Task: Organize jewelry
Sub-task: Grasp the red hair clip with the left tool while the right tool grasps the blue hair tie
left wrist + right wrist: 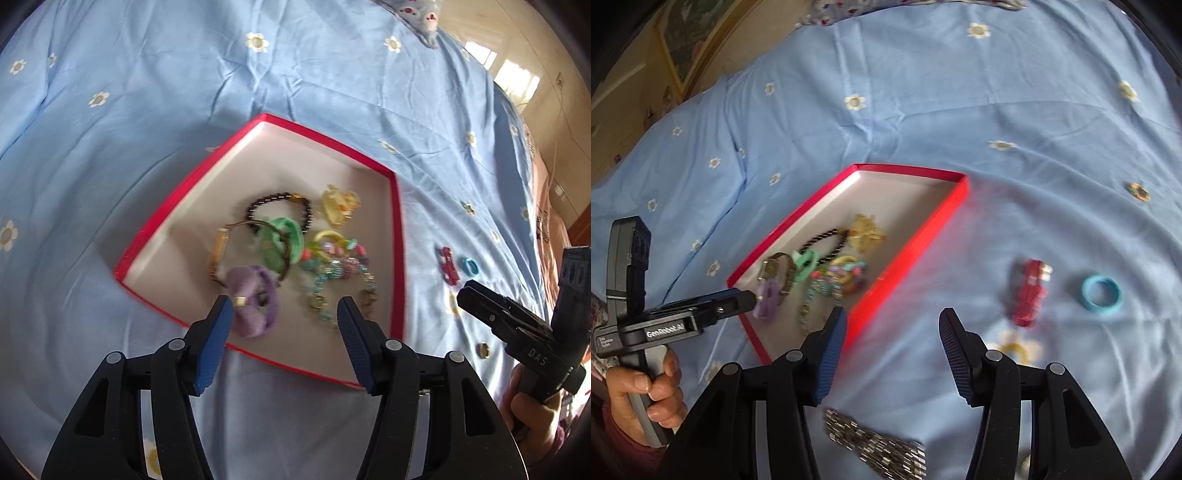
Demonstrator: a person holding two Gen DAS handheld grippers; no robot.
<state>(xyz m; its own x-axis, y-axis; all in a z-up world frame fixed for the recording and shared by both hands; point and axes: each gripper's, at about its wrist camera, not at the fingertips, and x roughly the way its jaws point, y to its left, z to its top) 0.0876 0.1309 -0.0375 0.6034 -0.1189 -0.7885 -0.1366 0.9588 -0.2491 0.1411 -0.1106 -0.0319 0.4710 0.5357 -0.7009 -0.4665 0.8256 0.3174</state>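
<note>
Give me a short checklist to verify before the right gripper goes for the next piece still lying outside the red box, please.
1. Right gripper empty, jaws apart: ok.
2. Left gripper empty, nothing between its pads, purple hair tie lies in the box: ok.
3. Red box open with free floor at its far end: ok.
4. Pieces still on the blue bedsheet: red clip, blue ring, metal band: not ok, task unfinished.
5. Red clip free of neighbours for a clean pinch: ok.
6. Image sharpness for aiming: not ok, blurred.
</note>
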